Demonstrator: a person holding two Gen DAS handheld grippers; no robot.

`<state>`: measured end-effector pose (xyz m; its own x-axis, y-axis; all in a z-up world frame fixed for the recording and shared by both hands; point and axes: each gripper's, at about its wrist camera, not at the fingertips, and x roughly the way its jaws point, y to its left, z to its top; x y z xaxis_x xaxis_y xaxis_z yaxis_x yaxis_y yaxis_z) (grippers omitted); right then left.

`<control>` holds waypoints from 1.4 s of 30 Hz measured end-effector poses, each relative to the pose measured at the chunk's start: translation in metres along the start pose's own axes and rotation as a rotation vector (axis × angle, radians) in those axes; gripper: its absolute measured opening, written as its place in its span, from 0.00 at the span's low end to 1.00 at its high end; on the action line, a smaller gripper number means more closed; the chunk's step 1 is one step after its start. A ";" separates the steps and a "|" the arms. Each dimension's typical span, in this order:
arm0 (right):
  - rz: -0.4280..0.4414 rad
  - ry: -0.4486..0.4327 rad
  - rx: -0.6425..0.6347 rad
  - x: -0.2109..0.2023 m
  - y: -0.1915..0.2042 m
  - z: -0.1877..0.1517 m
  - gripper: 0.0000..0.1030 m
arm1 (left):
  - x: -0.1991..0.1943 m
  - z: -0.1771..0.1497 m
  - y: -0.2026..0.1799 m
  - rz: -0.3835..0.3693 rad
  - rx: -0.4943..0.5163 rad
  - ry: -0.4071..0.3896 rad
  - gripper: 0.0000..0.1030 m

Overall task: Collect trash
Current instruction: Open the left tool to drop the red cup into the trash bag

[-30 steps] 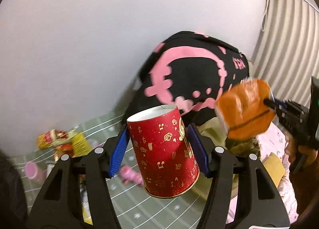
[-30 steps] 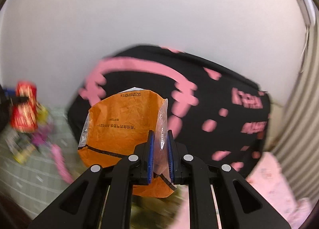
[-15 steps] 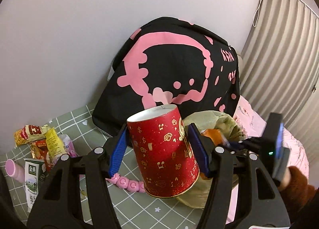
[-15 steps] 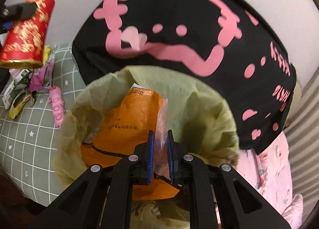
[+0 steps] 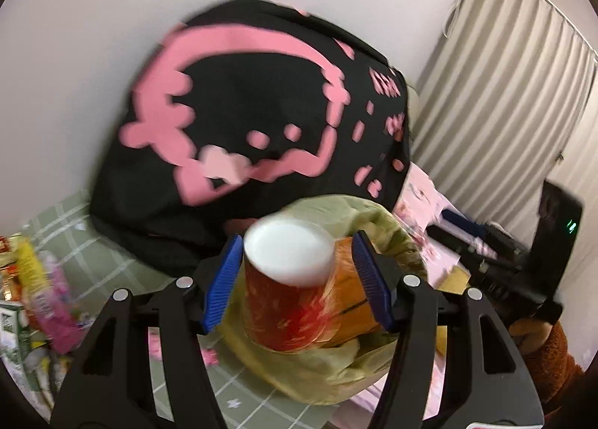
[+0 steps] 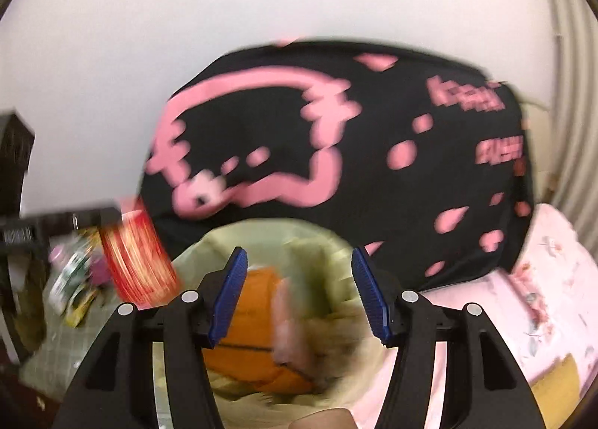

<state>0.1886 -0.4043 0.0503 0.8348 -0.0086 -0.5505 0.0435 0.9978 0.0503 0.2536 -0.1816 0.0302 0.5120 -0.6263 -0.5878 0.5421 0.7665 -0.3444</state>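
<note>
My left gripper (image 5: 295, 279) stands open, and the red paper cup (image 5: 289, 290) sits loose between its blue pads, blurred, above the green trash bag (image 5: 317, 373). The cup also shows in the right wrist view (image 6: 138, 260), beside the bag's left rim. My right gripper (image 6: 299, 290) is open and empty above the trash bag (image 6: 261, 242). The orange wrapper (image 6: 254, 335) lies inside the bag; it also shows in the left wrist view (image 5: 351, 305) behind the cup.
A black bag with pink print (image 5: 254, 111) leans on the wall behind the trash bag. Several wrappers and a pink item (image 5: 41, 287) lie on the green checked mat (image 5: 112, 257) at left. Pink bedding (image 6: 542, 287) is at right.
My right gripper opened and let the orange wrapper drop into the bag. My left gripper moved over the bag and opened, and the red cup is slipping down from between its pads.
</note>
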 end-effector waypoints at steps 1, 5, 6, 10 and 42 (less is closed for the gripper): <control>-0.020 -0.010 0.008 -0.001 -0.005 0.002 0.53 | 0.011 0.000 -0.005 -0.007 0.009 0.022 0.55; -0.098 -0.021 0.086 -0.007 -0.036 0.006 0.53 | 0.056 -0.004 -0.025 0.000 0.056 0.127 0.55; -0.096 -0.027 0.106 -0.008 -0.044 0.007 0.53 | 0.070 -0.006 -0.030 0.015 0.071 0.162 0.54; -0.108 -0.042 0.154 -0.010 -0.066 0.007 0.53 | 0.107 -0.016 -0.039 0.031 0.085 0.265 0.42; 0.320 0.063 -0.070 0.045 0.126 0.009 0.54 | -0.109 -0.098 0.169 0.493 -0.229 -0.051 0.54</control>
<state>0.2367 -0.2796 0.0396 0.7641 0.3081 -0.5668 -0.2552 0.9513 0.1732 0.2244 0.0298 -0.0355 0.7034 -0.1864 -0.6859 0.0735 0.9789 -0.1906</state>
